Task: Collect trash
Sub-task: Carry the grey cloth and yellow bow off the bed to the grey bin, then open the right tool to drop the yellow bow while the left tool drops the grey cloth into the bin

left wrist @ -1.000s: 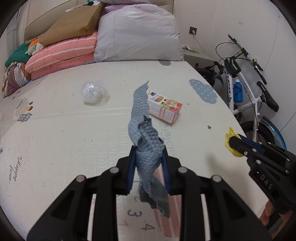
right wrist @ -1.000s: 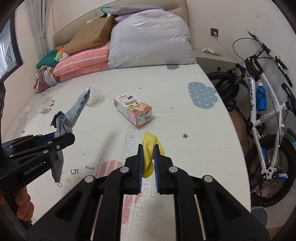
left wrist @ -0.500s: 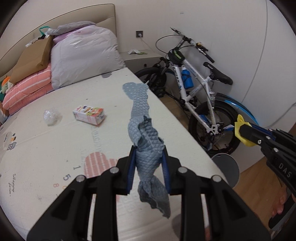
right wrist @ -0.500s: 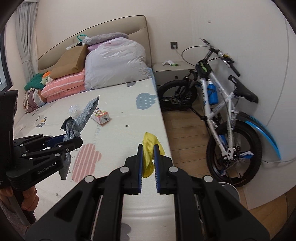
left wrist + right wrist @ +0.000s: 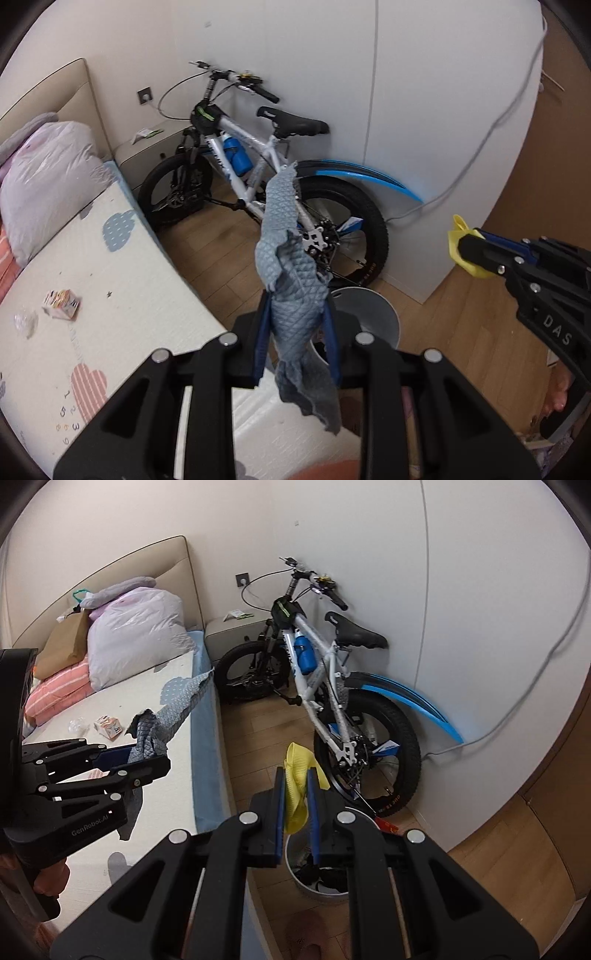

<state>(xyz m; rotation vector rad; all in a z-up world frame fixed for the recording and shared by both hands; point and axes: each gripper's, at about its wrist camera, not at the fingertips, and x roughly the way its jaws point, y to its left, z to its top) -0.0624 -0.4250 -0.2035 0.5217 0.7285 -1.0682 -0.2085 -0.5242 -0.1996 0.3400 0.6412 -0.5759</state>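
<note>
Both grippers have swung off the bed toward the bin on the floor by the bike. Left gripper pinches the grey rag; right gripper is pressed on the yellow scrap. Risk: the long rag may drape over the rim if released off-centre. Carton and wrap remain far left on the bed.

the crumpled grey-blue cloth bears a quilted diamond pattern, and the folded plastic scrap is plain yellow. the cream play mat carries blue dotted clouds, pink striped hearts and coloured numbers, beside a white-framed bicycle with blue mudguard.
</note>
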